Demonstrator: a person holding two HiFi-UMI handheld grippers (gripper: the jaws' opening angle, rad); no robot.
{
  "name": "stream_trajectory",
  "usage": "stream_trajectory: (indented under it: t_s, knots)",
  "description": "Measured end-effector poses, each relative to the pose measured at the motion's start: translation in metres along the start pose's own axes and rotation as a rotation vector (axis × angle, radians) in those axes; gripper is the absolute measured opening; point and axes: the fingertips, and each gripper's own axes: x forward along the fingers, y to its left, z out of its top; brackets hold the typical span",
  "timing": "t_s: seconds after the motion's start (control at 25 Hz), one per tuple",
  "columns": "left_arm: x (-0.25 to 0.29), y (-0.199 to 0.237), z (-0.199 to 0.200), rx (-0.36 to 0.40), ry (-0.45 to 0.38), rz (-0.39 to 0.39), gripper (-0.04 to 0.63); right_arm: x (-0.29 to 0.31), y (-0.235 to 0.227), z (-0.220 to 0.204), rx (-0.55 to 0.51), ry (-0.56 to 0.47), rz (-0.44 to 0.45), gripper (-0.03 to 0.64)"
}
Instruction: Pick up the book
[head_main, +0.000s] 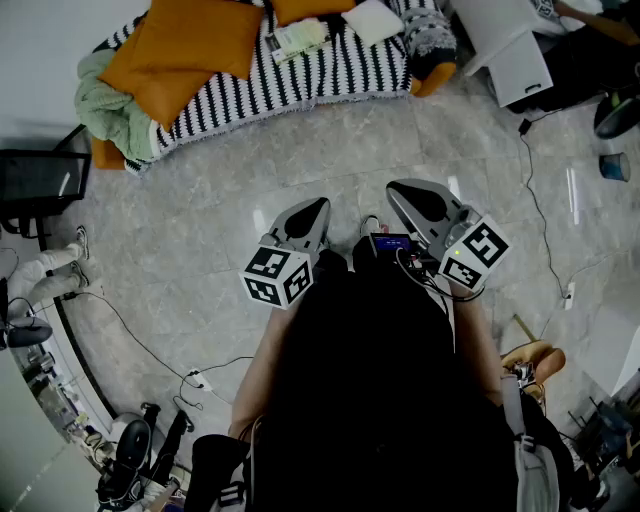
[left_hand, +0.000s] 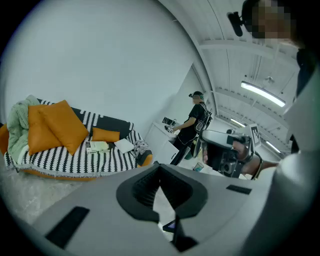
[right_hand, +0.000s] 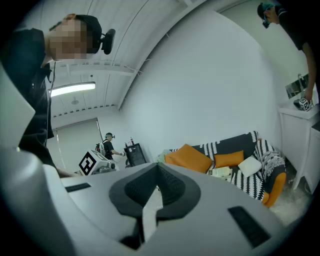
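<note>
The book (head_main: 300, 38), pale with a greenish cover, lies on the black-and-white striped sofa (head_main: 320, 70) at the far side of the room, between an orange cushion and a white pillow (head_main: 372, 20). It also shows as a book (left_hand: 97, 146) in the left gripper view and a book (right_hand: 220, 172) in the right gripper view. My left gripper (head_main: 316, 207) and right gripper (head_main: 404, 190) hang close to my body over the marble floor, far from the sofa. Both are shut and hold nothing; the left gripper (left_hand: 160, 167) and right gripper (right_hand: 158, 167) show jaws meeting at the tip.
Orange cushions (head_main: 190, 45) and a green blanket (head_main: 105, 110) lie on the sofa's left. A white cabinet (head_main: 515, 50) stands at the right, a black stand (head_main: 40, 180) at the left. Cables (head_main: 545, 230) run over the floor. Another person (left_hand: 192, 125) stands by the cabinet.
</note>
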Motion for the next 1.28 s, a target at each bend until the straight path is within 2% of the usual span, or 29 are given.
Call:
stream_trajectory:
  t_s: [0.24,0.56,0.92,1.12,1.28]
  knots:
    - [0.004,-0.013,-0.005,-0.001,0.015,-0.008,0.014,-0.014,-0.001,0.005,0.064,-0.047,0.009,0.017]
    - [0.025,-0.03,-0.013,-0.029,0.032,0.001,0.014,-0.042,-0.021,-0.002,0.097,-0.056,-0.002,0.017]
    - [0.037,-0.048,-0.027,-0.032,0.041,0.041,0.014,-0.058,-0.036,-0.022,0.12,-0.007,0.025,0.017]
    - [0.04,-0.055,-0.05,-0.032,0.117,0.067,0.014,-0.063,-0.042,-0.029,0.145,0.0,0.022,0.017]
    - [0.041,-0.048,-0.056,-0.052,0.138,0.068,0.014,-0.051,-0.043,-0.039,0.157,0.022,0.011,0.017]
